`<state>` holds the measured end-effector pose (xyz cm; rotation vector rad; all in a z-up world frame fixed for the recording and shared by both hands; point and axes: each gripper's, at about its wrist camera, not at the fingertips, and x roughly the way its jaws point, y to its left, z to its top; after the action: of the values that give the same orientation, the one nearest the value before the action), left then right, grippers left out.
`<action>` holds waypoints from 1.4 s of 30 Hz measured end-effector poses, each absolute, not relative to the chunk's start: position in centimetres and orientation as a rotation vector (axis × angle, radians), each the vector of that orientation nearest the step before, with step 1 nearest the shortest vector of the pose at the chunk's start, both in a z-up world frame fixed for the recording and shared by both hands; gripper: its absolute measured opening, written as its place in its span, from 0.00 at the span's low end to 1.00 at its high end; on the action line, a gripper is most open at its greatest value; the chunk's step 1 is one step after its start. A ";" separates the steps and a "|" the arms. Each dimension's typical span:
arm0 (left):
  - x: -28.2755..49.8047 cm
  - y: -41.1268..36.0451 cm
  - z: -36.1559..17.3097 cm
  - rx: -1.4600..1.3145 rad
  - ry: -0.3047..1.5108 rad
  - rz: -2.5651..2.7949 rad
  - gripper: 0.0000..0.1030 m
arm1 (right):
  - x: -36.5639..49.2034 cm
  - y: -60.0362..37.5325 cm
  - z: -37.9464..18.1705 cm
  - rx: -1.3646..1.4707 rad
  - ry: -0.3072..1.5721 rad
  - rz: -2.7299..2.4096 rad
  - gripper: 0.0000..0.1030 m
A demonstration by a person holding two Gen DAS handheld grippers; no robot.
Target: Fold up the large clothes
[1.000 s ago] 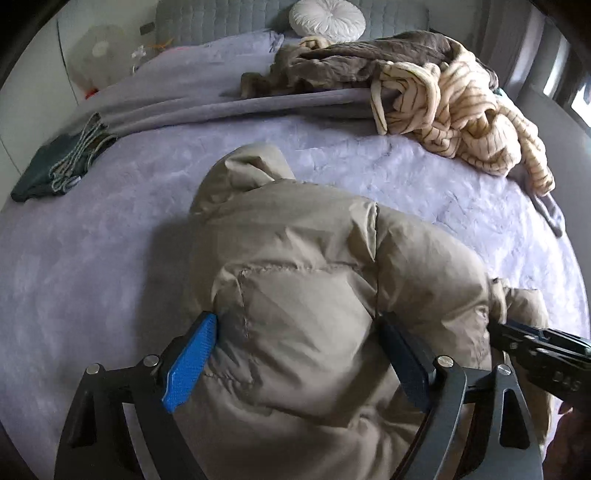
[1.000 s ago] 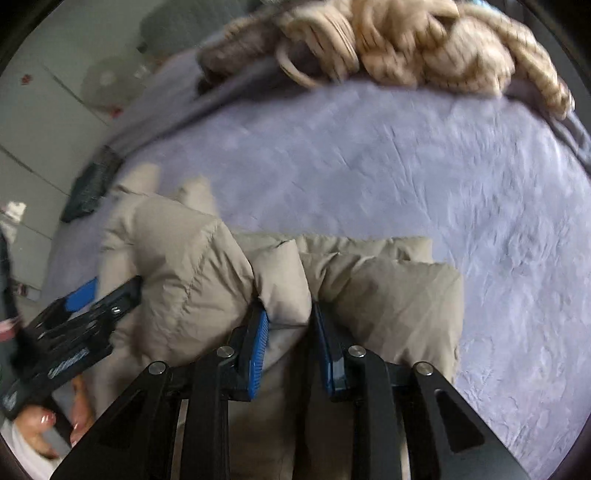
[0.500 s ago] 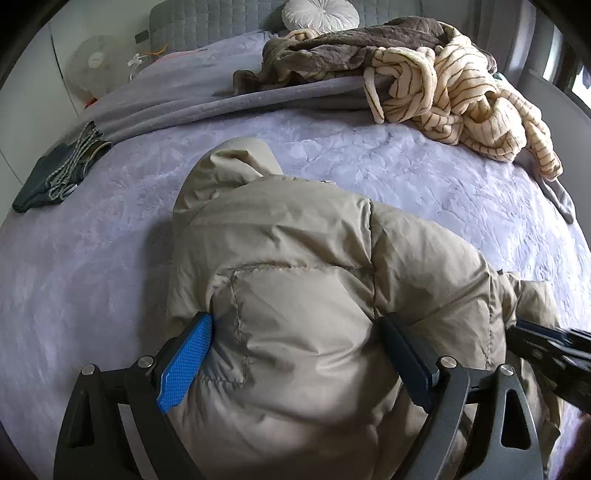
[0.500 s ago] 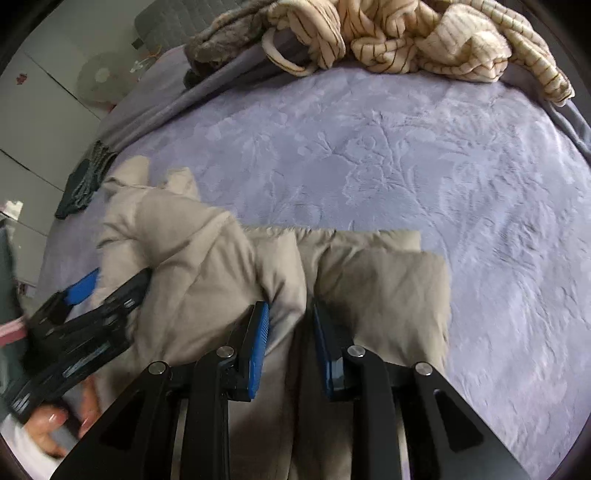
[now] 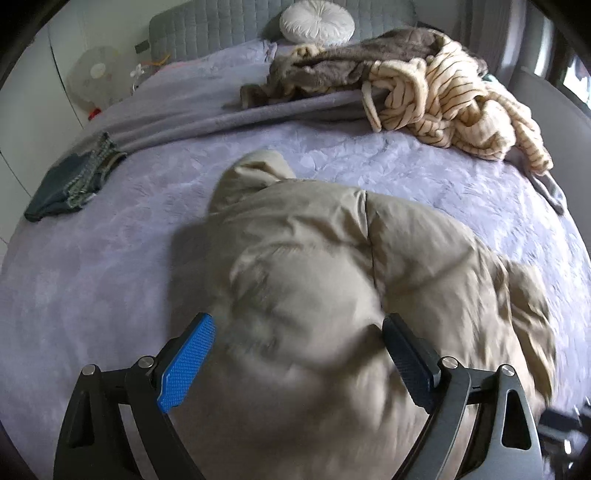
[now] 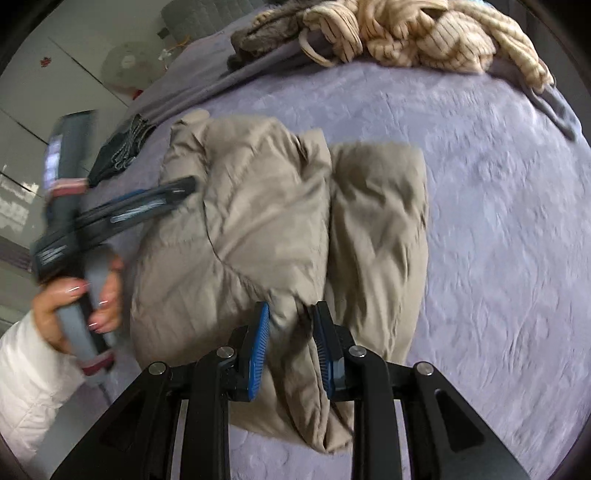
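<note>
A beige puffer jacket [image 5: 332, 266] lies bunched on the lilac bed, its hood pointing to the headboard. It also shows in the right wrist view [image 6: 258, 229], folded into a thick bundle. My left gripper [image 5: 299, 332] is open wide, its fingers on either side of the jacket's near bulge. In the right wrist view the left gripper [image 6: 184, 190] hovers at the jacket's left edge. My right gripper [image 6: 291, 332] has its jaws close together on a fold of the jacket's near edge.
A striped cream garment [image 5: 454, 103] and a brown garment [image 5: 332, 66] are piled at the far right of the bed [image 5: 92, 277]. A dark folded garment [image 5: 70, 181] lies at the left edge. A round white cushion [image 5: 317, 22] rests by the headboard.
The right gripper has pulled back and up with the jacket's fold, so the bundle lies further in front of it. The left gripper has lifted away to the jacket's left side, still open.
</note>
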<state>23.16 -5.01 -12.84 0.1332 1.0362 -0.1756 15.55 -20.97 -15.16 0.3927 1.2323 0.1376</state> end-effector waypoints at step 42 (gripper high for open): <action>7.1 0.4 -8.5 0.063 1.215 -0.158 0.90 | 6.5 -19.4 -11.8 0.466 1.338 0.036 0.46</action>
<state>7.09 0.37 -8.54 0.0628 1.2154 -0.1577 6.48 -19.45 -11.78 0.4655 1.3383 0.0363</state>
